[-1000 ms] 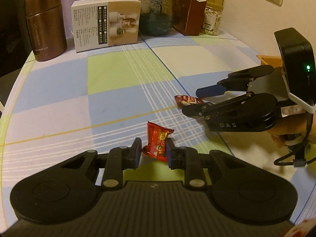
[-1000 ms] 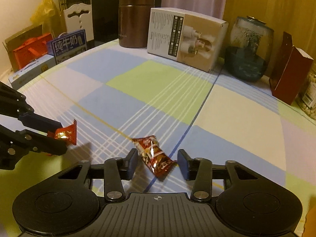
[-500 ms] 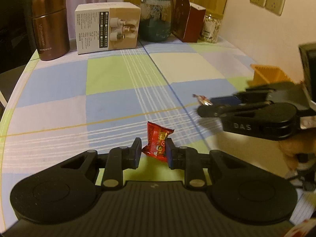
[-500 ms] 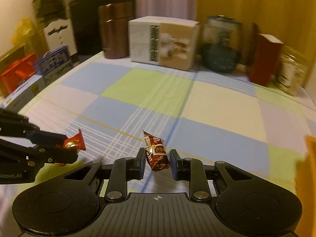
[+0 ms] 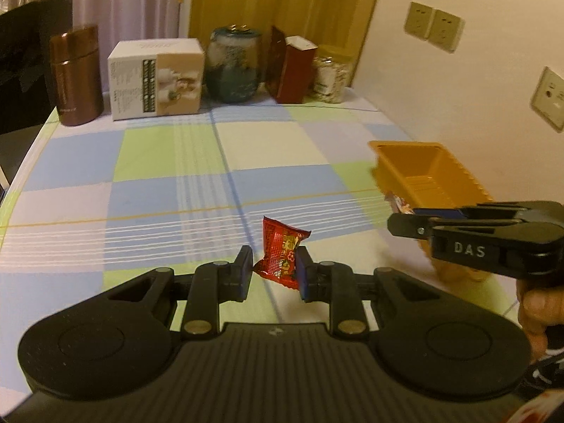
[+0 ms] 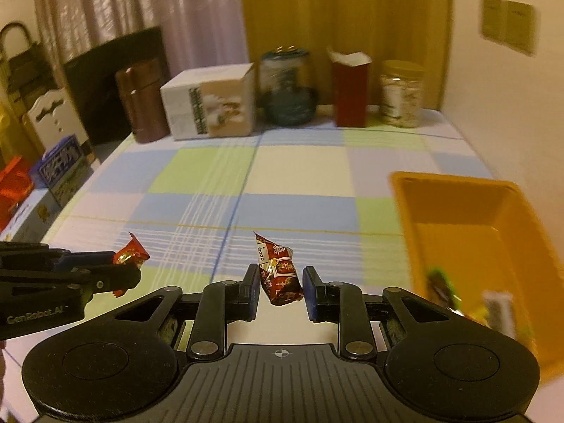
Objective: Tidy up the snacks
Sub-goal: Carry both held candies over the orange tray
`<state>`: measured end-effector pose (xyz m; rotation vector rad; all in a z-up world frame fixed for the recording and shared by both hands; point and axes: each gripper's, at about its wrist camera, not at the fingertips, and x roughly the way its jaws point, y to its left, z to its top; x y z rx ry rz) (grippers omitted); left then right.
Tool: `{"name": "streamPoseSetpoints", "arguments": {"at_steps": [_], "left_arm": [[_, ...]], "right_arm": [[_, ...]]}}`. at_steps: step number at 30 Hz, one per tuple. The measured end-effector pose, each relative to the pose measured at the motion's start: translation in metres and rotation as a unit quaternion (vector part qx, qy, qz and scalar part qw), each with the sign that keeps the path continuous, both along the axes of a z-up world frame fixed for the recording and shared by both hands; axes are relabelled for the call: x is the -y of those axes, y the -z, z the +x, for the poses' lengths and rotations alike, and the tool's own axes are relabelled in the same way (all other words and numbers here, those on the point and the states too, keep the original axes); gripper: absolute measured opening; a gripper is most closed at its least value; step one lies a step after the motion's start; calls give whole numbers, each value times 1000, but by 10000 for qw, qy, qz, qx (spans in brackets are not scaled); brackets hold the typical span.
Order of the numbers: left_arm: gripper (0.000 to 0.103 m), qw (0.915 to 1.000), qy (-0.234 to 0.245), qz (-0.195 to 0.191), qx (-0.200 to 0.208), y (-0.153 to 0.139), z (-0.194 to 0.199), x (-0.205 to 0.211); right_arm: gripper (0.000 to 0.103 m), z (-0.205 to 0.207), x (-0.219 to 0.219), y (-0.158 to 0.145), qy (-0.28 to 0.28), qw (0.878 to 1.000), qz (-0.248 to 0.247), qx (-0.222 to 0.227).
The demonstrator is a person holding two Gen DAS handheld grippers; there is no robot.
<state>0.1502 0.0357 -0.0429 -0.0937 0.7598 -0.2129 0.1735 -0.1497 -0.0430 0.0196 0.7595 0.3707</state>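
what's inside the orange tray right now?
The orange tray holds a few wrapped snacks at its near end, one green, one pale; blur hides the details. The far end is bare. The right gripper's body covers the nearest corner.

I am in a home, at a surface (image 5: 169, 162) under a checked cloth. Along its far edge stand a brown flask (image 5: 75, 75), a white box (image 5: 157, 79), glass jars (image 5: 232, 65) and a red carton (image 5: 292, 68). Curtains (image 6: 141, 17) hang behind; wall sockets (image 5: 435, 30) sit on the right.
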Motion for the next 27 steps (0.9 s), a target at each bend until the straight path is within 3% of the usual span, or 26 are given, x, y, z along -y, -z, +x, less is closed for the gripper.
{"name": "streamPoseSetpoints", "arguments": {"at_steps": [13,27], "left_arm": [[23,9994,292,-35,164,-38,-39,58],[23,9968,775,-109,181,-49,-49,122]], "right_arm": [[26,-72,77,-38,786,9966,246,-8],[26,-108,150,-44,1566,9874,220,-87]]}}
